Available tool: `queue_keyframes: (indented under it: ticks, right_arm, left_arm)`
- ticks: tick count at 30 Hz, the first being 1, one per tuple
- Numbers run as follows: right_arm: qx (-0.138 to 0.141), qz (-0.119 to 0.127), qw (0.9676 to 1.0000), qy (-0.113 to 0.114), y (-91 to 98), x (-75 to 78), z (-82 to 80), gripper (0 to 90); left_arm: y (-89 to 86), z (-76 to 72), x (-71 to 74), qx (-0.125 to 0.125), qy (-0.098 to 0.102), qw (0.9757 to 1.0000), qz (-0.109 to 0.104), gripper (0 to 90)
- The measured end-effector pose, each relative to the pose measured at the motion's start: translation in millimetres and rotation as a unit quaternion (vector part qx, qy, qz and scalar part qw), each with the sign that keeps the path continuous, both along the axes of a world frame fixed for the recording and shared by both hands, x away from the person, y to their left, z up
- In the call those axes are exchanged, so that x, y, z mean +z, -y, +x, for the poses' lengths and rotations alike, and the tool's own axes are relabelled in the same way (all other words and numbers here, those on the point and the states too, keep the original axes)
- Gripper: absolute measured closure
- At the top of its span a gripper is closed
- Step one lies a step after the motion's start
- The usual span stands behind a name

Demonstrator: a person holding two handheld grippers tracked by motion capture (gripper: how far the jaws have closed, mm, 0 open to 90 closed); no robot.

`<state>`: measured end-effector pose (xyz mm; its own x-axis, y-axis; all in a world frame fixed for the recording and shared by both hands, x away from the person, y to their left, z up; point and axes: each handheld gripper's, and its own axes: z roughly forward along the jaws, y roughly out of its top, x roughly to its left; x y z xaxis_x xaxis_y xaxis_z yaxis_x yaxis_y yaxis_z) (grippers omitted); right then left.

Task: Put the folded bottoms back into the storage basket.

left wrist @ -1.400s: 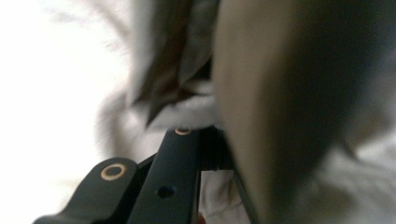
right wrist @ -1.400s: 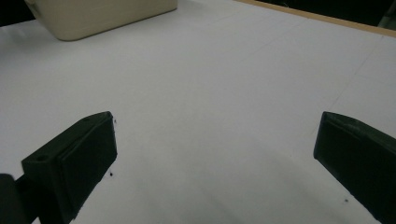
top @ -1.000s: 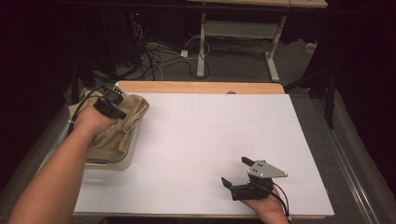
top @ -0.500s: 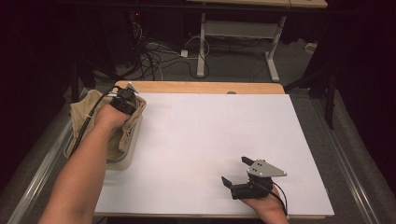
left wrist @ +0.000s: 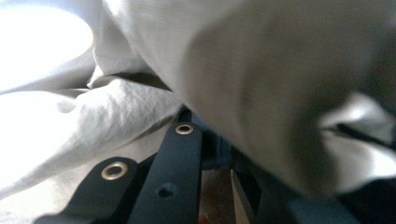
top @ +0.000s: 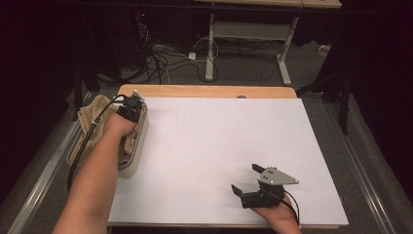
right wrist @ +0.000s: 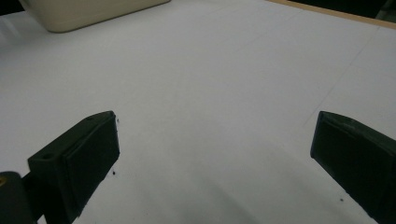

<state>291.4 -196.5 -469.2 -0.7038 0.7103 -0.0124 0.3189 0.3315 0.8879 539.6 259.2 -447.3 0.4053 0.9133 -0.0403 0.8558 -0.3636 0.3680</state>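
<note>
- Left gripper buried in folds of beige cloth, jaw state impossible to tell; fabric blurred close up.
- Cloth heaped in cream tub at table's far left edge, tub running near to far.
- Right gripper near right, jaws wide apart over bare white surface.

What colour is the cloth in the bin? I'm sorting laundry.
Beige, a light tan; the cloth shows best in the high view.

Dark room; grey floor, tangled cables, white desk frame.
</note>
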Motion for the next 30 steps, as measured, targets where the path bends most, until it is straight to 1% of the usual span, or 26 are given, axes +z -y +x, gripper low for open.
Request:
queue_keyframes:
  ticks: [1,3,6,8,10,13,16,17,18,21,23,25,27,29,30]
  right_arm:
    - [0.000,-0.001,1.0000,0.000,0.1,0.0,-0.2,2.4]
    - [-0.001,-0.003,1.0000,0.003,0.7,0.7,-1.1,2.5]
    - [-0.002,0.001,1.0000,0.005,1.6,1.9,-2.6,2.7]
    - [-0.001,-0.002,1.0000,0.006,1.6,2.0,-3.4,2.7]
    - [0.001,-0.003,1.0000,0.007,1.4,2.0,-4.2,2.7]
    - [0.002,-0.005,1.0000,0.007,0.1,2.0,-5.4,2.9]
    - [0.005,-0.008,0.9999,0.007,-2.2,1.8,-6.7,3.0]
    - [0.006,-0.008,0.9999,0.008,-3.1,1.6,-7.0,3.0]
    - [0.008,-0.009,0.9999,0.008,-3.8,1.5,-7.1,3.0]
    - [0.011,-0.010,0.9999,0.008,-6.0,1.4,-7.4,3.1]
    - [0.013,-0.012,0.9998,0.008,-7.1,1.2,-6.8,3.1]
    - [0.013,-0.011,0.9998,0.007,-8.0,1.3,-5.6,3.2]
    - [0.013,-0.010,0.9998,0.006,-8.9,1.8,-4.4,3.2]
    - [0.015,-0.008,0.9998,0.006,-10.4,2.2,-4.4,3.2]
    - [0.018,-0.008,0.9998,0.007,-11.0,2.7,-4.7,3.2]
  left_arm:
    - [0.2,-1.1,1.0,0.002,-0.003,1.0000,0.003,87.7]
    - [-0.8,-5.6,5.3,-0.004,-0.007,0.9999,0.012,87.6]
    - [-8.7,-16.4,19.6,-0.008,0.002,0.9999,-0.008,87.5]
    - [-16.7,-25.3,32.2,-0.008,0.017,0.9998,-0.010,87.6]
    - [-26.3,-34.6,43.0,-0.008,0.027,0.9996,-0.008,87.6]
    - [-45.1,-47.8,55.1,0.000,0.036,0.9993,-0.003,87.4]
    - [-66.4,-57.3,63.0,0.017,0.047,0.9987,0.002,87.2]
    - [-72.5,-59.9,64.6,0.020,0.054,0.9983,0.008,87.3]
    - [-78.1,-61.2,65.5,0.027,0.055,0.9981,0.014,87.2]
    - [-89.2,-60.2,64.3,0.049,0.052,0.9970,0.031,87.3]
    - [-92.9,-55.4,60.7,0.057,0.049,0.9962,0.045,87.3]
    - [-95.2,-48.0,55.8,0.067,0.045,0.9950,0.059,87.4]
    - [-95.5,-39.2,50.7,0.072,0.040,0.9943,0.067,87.4]
    - [-92.3,-30.3,45.2,0.076,0.039,0.9931,0.081,87.4]
    - [-89.5,-25.9,41.8,0.078,0.036,0.9920,0.093,87.4]
